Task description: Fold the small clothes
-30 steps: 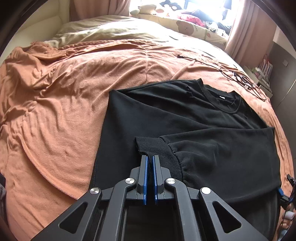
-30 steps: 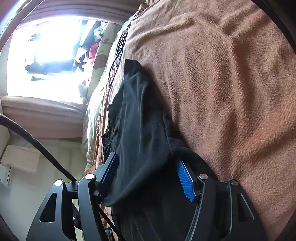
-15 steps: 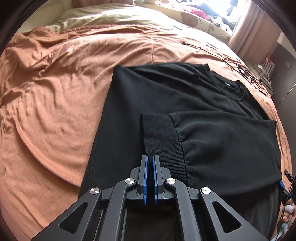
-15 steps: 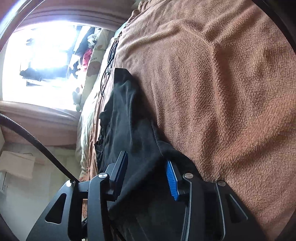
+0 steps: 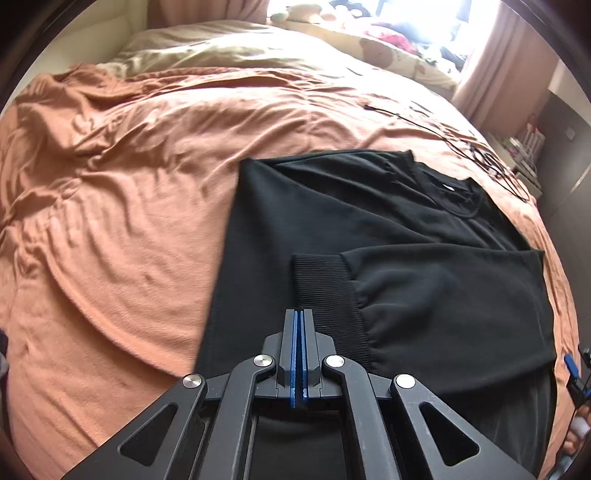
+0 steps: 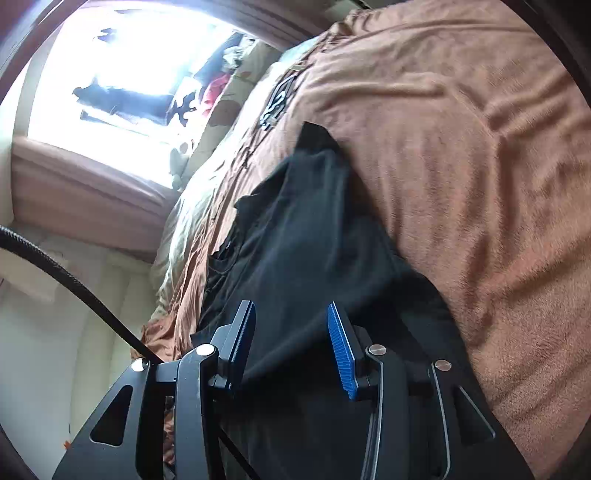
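Observation:
A black sweater (image 5: 332, 214) lies flat on the orange blanket (image 5: 129, 206), collar toward the far right. One sleeve is folded across the body, and its ribbed cuff (image 5: 328, 295) rests flat on the cloth. My left gripper (image 5: 299, 314) is shut with its tips at the cuff's left edge, seemingly pinching it. In the right wrist view my right gripper (image 6: 291, 336) is open at the sweater's (image 6: 295, 229) right side. A fold of black fabric passes between its blue pads (image 6: 341, 350) without being pinched.
A beige duvet (image 5: 229, 55) lies at the head of the bed. Plush toys (image 5: 295, 11) and clothes sit by the bright window. Thin black cables (image 5: 487, 162) lie on the blanket beyond the collar. A shelf (image 5: 528, 144) stands at the right. A black hose (image 6: 74, 280) hangs left of the right gripper.
The cuff, lifted a second ago, now lies flat on the sweater body, and the left gripper stays shut at it. The right jaws have narrowed around the fabric.

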